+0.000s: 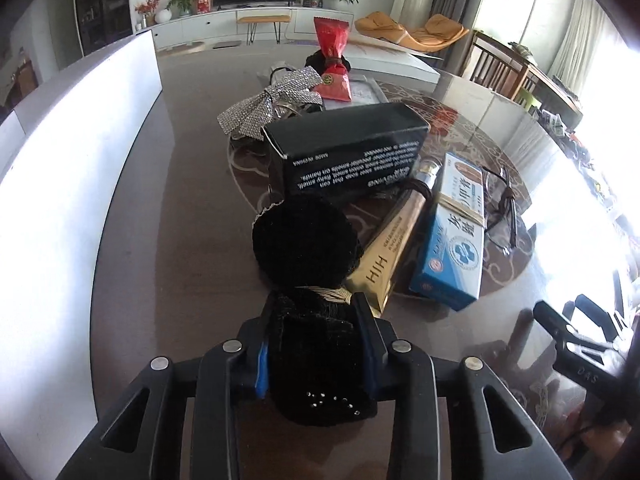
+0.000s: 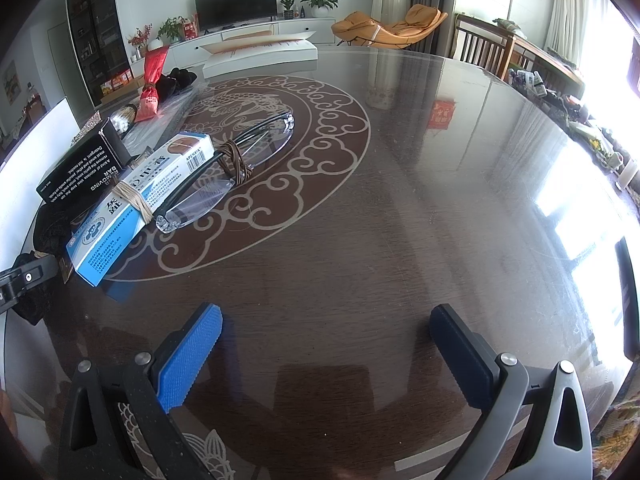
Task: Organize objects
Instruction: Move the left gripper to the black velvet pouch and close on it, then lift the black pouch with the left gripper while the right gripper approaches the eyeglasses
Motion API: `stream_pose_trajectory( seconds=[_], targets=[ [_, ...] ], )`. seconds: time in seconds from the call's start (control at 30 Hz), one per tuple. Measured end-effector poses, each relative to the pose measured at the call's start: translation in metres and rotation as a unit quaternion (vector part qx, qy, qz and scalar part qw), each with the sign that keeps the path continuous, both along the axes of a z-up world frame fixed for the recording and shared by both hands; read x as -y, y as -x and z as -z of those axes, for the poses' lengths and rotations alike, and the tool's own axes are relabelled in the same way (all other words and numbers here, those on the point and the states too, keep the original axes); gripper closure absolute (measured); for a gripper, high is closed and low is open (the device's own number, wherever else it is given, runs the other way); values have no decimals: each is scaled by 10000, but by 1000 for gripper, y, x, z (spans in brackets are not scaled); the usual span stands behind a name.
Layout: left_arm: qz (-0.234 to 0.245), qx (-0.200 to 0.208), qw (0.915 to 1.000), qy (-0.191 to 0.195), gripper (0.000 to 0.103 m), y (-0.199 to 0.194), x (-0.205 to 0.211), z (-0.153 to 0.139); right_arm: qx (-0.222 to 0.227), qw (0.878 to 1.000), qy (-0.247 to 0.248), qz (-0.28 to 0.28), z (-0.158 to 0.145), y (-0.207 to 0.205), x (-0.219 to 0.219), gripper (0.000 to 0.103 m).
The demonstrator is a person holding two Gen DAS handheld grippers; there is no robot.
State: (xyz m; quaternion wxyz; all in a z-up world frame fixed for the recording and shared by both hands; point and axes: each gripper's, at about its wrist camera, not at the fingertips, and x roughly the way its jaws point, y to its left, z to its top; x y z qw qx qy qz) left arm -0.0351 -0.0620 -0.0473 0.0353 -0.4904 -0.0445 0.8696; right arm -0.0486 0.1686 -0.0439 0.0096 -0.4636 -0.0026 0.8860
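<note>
Left wrist view: the left gripper [image 1: 316, 344] is clamped on a black fuzzy item [image 1: 306, 240], its pads pressing the narrow tied middle. One rounded lobe sticks out beyond the fingertips and the other bulges back toward the camera, so what the item really is stays hard to tell. It hides part of the counter [image 1: 168, 208] and the near end of the gold tube [image 1: 384, 256].

Taking the black box [image 1: 344, 148] as landmark: the gold tube runs from its near right corner toward the camera, its cap end tucked against the box. The blue and white carton [image 1: 452, 232], bound with string, lies just right of the tube. The folded glasses [image 1: 502, 208] lie further right, faint against the glare. Behind the box sit a glittery silver bow [image 1: 264, 104] and a red pouch [image 1: 334, 68], with something dark behind the pouch that I cannot make out. The counter's right side is washed out by window light.

Right wrist view: the right gripper [image 2: 324, 348] hangs over bare counter well right of the black box [image 2: 84, 168], jaws wide apart and holding nothing. Here the carton [image 2: 136, 196] overlaps the box, and the glasses [image 2: 236, 172], wrapped with brown cord, touch the carton's right edge. The left gripper [image 2: 20, 280] is cut off at the frame's left edge.
</note>
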Motion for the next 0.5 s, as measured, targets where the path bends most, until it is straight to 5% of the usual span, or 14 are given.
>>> stream_pose_trajectory(
  seconds=[0.17, 0.3, 0.5],
  targets=[
    [131, 20, 9996, 233, 63, -36, 5, 4, -1, 10000, 11, 10, 0, 0, 0, 0],
    [102, -86, 9996, 229, 34, -35, 8, 10, -2, 10000, 2, 14, -1, 1, 0, 0],
    [142, -203, 9982, 537, 11, -21, -4, 15, -3, 10000, 1, 13, 0, 0, 0, 0]
  ],
)
